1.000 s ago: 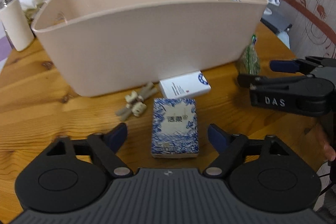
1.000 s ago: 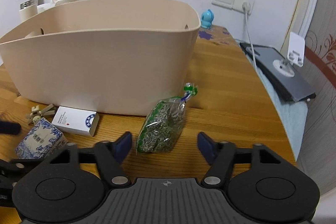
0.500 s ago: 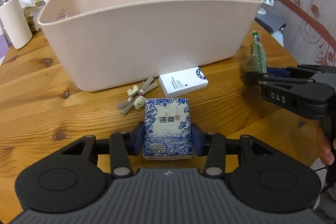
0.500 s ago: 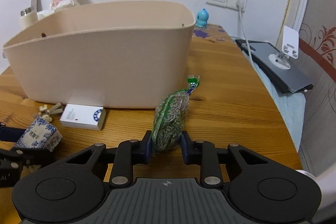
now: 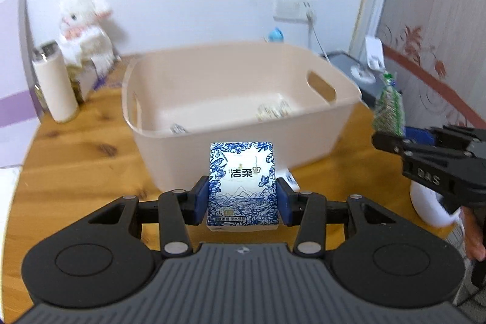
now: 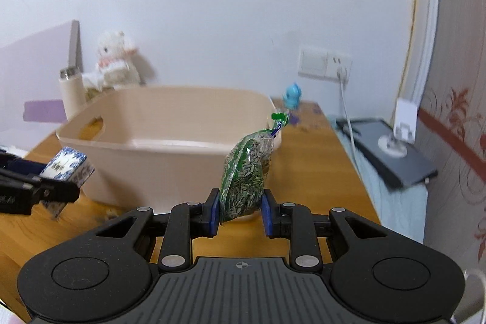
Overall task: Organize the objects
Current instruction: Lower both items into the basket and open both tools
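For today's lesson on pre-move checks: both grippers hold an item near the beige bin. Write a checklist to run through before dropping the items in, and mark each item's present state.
1. Left gripper grips tissue pack on both sides: ok.
2. Right gripper grips seed bag: ok.
3. Both items lifted off the table: ok.
4. Beige bin open with free floor space: ok.
5. Items already above the bin opening: not ok, both short of the near wall.
6. Seed bag's tie secure: cannot tell.
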`<state>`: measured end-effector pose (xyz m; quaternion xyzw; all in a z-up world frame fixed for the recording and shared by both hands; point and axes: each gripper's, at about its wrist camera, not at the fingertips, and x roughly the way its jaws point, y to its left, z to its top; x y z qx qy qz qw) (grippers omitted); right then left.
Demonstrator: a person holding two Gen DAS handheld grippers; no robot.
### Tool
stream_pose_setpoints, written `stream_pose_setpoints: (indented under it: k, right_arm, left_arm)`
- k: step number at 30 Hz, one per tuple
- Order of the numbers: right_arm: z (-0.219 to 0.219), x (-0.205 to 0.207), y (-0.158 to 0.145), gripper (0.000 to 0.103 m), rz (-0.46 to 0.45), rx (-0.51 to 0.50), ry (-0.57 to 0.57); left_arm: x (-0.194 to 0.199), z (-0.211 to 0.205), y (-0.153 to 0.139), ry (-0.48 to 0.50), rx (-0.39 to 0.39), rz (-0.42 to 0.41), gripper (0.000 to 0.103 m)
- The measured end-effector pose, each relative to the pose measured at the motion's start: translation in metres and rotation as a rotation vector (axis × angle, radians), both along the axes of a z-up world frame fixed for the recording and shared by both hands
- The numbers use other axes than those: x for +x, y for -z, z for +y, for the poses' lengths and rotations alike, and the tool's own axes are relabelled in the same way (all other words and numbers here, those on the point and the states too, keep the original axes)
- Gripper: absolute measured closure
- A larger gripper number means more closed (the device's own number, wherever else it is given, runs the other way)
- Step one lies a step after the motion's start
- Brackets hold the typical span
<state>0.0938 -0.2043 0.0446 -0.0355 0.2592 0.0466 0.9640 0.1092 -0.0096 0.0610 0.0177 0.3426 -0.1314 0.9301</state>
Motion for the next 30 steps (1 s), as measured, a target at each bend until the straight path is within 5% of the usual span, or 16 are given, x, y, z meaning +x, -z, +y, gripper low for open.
stream_pose_setpoints:
  k: [13,24,30]
  right_arm:
    - [0.023,0.049,-0.024,0.078,-0.047,0.018,-0.049]
    - [0.034,0.102,0.013,0.078,0.071,0.013,-0.046]
    - [0.037,0.108,0.018,0.072,0.102,0.001,-0.065]
  left_arm:
    - [0.056,0.006,-0.037,-0.07,0.03,-0.086,0.055]
    - [0.129,-0.002,0.002,-0.106,0.118,0.022,0.055]
    - [0.138,-0.004,0.023,-0.1,0.144,0.065,0.055]
